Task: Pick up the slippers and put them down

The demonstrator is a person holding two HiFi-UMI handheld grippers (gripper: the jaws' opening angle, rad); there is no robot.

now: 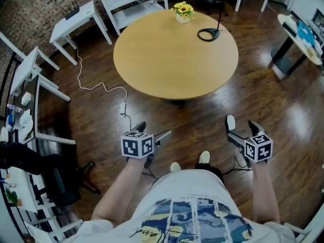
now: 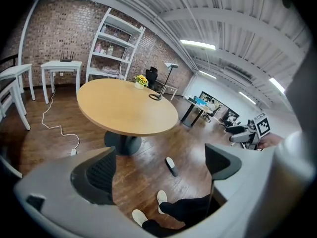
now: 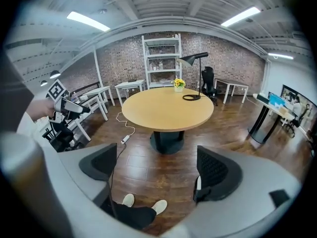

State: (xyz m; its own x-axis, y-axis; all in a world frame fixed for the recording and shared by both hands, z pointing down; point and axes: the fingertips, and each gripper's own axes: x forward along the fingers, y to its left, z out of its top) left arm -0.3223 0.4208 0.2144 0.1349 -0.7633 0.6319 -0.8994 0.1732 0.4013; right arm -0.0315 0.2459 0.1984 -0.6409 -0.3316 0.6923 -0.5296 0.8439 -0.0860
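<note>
One slipper [image 1: 230,122], white on top with a dark sole, lies on the wooden floor in front of my right gripper [image 1: 244,133]. In the left gripper view the slipper [image 2: 171,165] lies flat beyond the feet. In the right gripper view only a white bit of the slipper [image 3: 198,183] shows behind one jaw. My right gripper [image 3: 158,170] is open and holds nothing. My left gripper [image 1: 152,130] hangs open above the floor at the left, also holding nothing. The person's feet [image 1: 189,162] wear white footwear.
A round wooden table [image 1: 174,54] stands ahead, with a flower pot [image 1: 183,11] and a black lamp base [image 1: 208,34] on it. A white cable [image 1: 101,87] trails over the floor at the left. White desks [image 1: 76,19] and shelves [image 1: 134,1] line the far and left sides.
</note>
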